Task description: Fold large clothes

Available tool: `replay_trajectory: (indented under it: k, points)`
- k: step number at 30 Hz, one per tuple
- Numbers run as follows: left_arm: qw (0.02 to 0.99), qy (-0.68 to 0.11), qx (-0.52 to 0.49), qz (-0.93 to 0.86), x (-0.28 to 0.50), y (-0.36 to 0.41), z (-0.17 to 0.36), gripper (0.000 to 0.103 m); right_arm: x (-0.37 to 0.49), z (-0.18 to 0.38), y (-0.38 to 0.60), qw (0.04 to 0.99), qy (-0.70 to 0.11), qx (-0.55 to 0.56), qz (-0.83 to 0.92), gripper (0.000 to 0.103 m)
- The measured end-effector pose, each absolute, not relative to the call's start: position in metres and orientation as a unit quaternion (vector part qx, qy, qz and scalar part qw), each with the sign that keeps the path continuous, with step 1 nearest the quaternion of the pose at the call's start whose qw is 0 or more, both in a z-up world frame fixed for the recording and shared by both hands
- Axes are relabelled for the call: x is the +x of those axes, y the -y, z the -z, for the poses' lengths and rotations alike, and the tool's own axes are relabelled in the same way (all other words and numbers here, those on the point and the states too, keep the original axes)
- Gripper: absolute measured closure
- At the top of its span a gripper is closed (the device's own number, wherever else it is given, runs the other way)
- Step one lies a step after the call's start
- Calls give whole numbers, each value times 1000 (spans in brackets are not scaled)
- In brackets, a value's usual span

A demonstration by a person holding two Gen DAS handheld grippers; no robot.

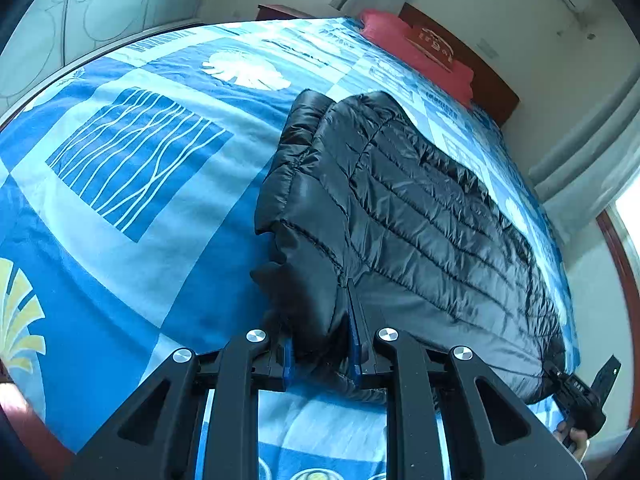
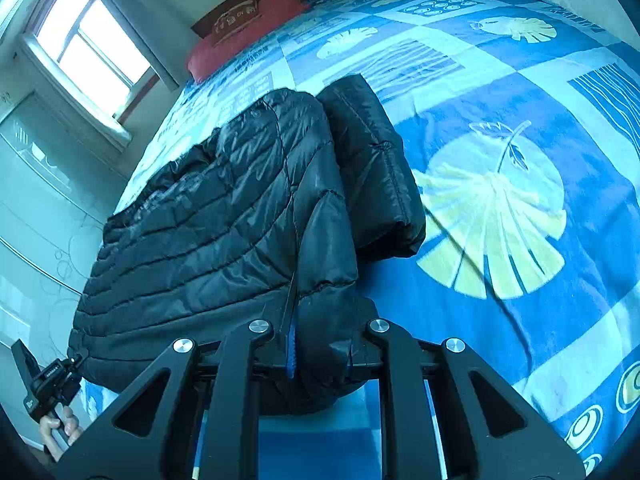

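jacket [image 1: 420, 208] pinched in both jaws (hem)

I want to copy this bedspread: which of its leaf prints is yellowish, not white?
The big fan-shaped leaf on the bedspread, just right of the black puffer jacket in the right wrist view. The smaller leaf nearer the red pillow is white.

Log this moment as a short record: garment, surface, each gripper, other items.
garment: black quilted puffer jacket, near edge lifted, a sleeve folded along one side
surface: bed with blue patterned cover
left gripper: shut on the jacket's near edge
right gripper: shut on the jacket's near edge, at its other corner
other items: red pillow at the headboard; window
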State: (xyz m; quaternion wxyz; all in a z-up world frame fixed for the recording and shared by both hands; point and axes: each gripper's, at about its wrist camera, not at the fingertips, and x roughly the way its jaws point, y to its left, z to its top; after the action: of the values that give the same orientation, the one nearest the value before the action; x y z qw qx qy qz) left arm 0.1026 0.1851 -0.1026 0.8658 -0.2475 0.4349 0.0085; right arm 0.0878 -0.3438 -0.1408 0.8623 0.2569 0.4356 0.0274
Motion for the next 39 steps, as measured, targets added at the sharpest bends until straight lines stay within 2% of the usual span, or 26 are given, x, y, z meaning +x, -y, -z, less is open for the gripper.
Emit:
replay_trajectory:
  k: [1,3,5,9,14,20,26,31,33,35,39]
  points:
    - [864,-438,-248,-8,105,-187,105,81,88,144,345,860,-436,265,-27,86]
    - [859,-448,-247,-13,111,-189,112,70,88,147,346,859,-437,268,-21,80]
    - [858,-450,-246,-19,109,-191,113,61,88,146,348,860,-438,262,-13,68]
    - [857,-454,-240,-39,102,-198,109,42,77,139,354,863,-431,261,2,57]
    - [850,-458,-255,-51,94,-214,115,31,66,136,367,867,-424,262,14,47]
    - [845,-461,-266,-49,88,-216,118,30,58,138,386,860,-423,285,32,46]
    - [853,-458,-245,-54,71,-224,98,30,52,106,378,886,-399,230,62,46]
    - [868,-440,-220,-69,61,-231,77,30,64,84,338,900,-394,187,18,46]
    - [876,-432,-203,-69,66,-231,67,30,74,85,314,899,-403,173,-9,48]
    - [879,-433,-191,-65,77,-228,62,30,86,89,292,894,-415,164,-34,59]
    - [878,-439,-185,-37,107,-224,59,29,122,94,240,886,-434,142,-79,61]
